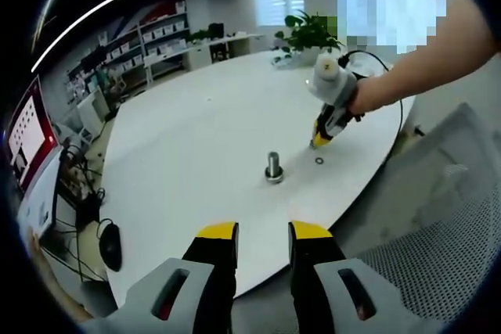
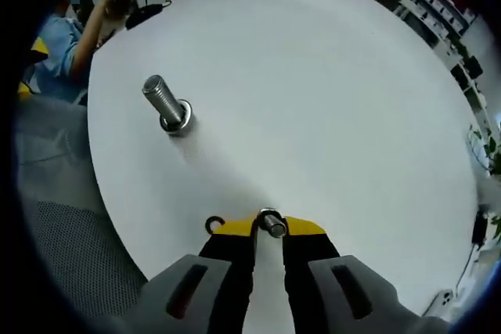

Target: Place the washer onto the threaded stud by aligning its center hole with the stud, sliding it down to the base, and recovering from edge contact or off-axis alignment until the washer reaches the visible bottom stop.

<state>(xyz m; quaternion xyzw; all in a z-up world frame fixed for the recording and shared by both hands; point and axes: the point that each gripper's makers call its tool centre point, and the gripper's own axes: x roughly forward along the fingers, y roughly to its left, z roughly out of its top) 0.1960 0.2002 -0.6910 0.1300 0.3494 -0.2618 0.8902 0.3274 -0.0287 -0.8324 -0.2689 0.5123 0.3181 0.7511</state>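
Observation:
The threaded stud [image 1: 273, 167] [image 2: 166, 105] stands upright on a wide metal base near the middle of the round white table [image 1: 196, 131] [image 2: 313, 76]. My right gripper [image 2: 271, 226] [image 1: 321, 140] is down at the tabletop, shut on a small round metal piece that looks like a washer [image 2: 272, 223], well short of the stud. A thin dark ring [image 2: 214, 224] [image 1: 318, 161] lies flat on the table right beside its left jaw. My left gripper [image 1: 263, 234] hovers over the near table edge, open with nothing between its fingers, pointing toward the stud.
A person's hand and forearm [image 1: 407, 76] hold the right gripper. A grey mesh chair [image 1: 438, 224] [image 2: 70, 240] sits by the table edge. Beyond the far rim stand a potted plant [image 1: 309, 33] and shelves [image 1: 149, 44]. A monitor [image 1: 27, 134] and mouse [image 1: 110, 245] sit left.

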